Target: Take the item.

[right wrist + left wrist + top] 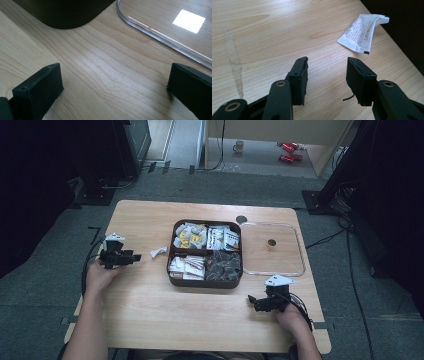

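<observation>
Here the white sachet (362, 32) lies flat on the surface (150, 310) between the left tongs (136, 257) and the left wall of the brown four-compartment tray (171, 270), just beside that wall. The left tongs (327, 72) stand about half open with nothing between the pads, the sachet ahead of them and off to one side. The right tongs (115, 85) rest wide open and empty near the surface's near right corner, beside the clear lid (160, 37). To pick the sachet up cleanly, I would swing the left tongs until the pads straddle its narrow width, come down low so one pad slides under an edge, and close gently, since the thin packet could skid toward the tray
</observation>
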Demonstrator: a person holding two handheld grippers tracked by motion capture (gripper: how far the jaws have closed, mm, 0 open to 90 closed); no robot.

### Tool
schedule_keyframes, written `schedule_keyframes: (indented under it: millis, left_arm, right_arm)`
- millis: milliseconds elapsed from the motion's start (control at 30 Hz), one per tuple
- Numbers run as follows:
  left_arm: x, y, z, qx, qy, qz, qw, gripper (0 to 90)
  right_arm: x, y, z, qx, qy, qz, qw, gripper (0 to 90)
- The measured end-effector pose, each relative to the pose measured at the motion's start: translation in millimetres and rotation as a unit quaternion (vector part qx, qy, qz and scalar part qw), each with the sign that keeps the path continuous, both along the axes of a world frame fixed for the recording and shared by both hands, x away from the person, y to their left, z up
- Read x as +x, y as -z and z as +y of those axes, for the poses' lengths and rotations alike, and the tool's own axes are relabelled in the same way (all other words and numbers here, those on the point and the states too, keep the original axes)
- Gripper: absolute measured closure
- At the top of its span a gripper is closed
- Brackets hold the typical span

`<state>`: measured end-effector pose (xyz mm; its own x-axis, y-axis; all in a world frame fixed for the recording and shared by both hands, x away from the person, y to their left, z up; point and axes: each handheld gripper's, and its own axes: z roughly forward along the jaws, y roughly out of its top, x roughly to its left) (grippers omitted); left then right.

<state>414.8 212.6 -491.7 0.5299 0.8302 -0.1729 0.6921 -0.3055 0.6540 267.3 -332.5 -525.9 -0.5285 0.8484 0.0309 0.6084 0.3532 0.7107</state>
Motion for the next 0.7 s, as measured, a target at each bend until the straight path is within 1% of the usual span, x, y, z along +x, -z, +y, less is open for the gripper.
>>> schedule_keyframes:
  millis: [67,167,233,333,400,433,500,533,567,600,633,700]
  left_arm:
    - [-0.4,1.6,3.1,0.002,-0.004,0.001,1.0,51.5]
    - [-0.1,6.0,9.2,0.011,-0.011,0.004,0.9999,50.8]
    - [0.2,7.1,11.1,0.012,-0.013,0.008,0.9998,50.5]
    - [0.0,7.6,14.6,0.009,-0.017,0.006,0.9998,49.7]
    - [-1.1,8.8,15.7,0.015,-0.015,-0.006,0.9998,49.0]
    - [-2.1,9.6,15.8,0.021,-0.016,-0.013,0.9996,48.8]
    - [-3.0,10.9,16.7,0.019,-0.017,-0.019,0.9995,45.7]
    - [-4.0,12.9,18.3,0.011,-0.019,-0.027,0.9994,44.2]
    - [-5.2,14.8,19.5,0.008,-0.02,-0.037,0.9991,42.5]
    - [-6.2,16.0,20.0,0.011,-0.021,-0.045,0.9987,41.8]
    - [-6.8,16.8,20.3,0.019,-0.02,-0.053,0.9982,41.6]
    - [-6.7,17.4,19.7,0.025,-0.02,-0.056,0.9979,39.2]
  right_arm:
    - [0.1,0.0,0.2,0.0,0.0,0.001,1.0,0.0]
    - [0.3,-0.1,0.3,0.001,0.001,0.001,1.0,0.0]
    - [0.4,0.0,0.3,0.001,0.001,0.001,1.0,0.0]
    - [0.5,0.0,0.2,0.0,0.001,0.0,1.0,0.0]
    - [0.6,0.0,0.3,0.0,0.001,0.0,1.0,0.0]
    - [0.7,0.0,0.3,0.0,0.001,0.0,1.0,0.0]
    - [0.7,0.0,0.3,0.0,0.001,0.0,1.0,0.0]
    - [0.8,0.0,0.3,0.0,0.001,0.0,1.0,0.0]
    - [0.8,0.0,0.3,0.0,0.001,0.0,1.0,0.0]
    - [0.7,0.0,0.3,0.0,0.001,0.0,1.0,0.0]
    - [0.8,0.0,0.3,0.0,0.001,0.0,1.0,0.0]
    - [0.8,0.0,0.3,0.0,0.001,0.0,1.0,0.0]
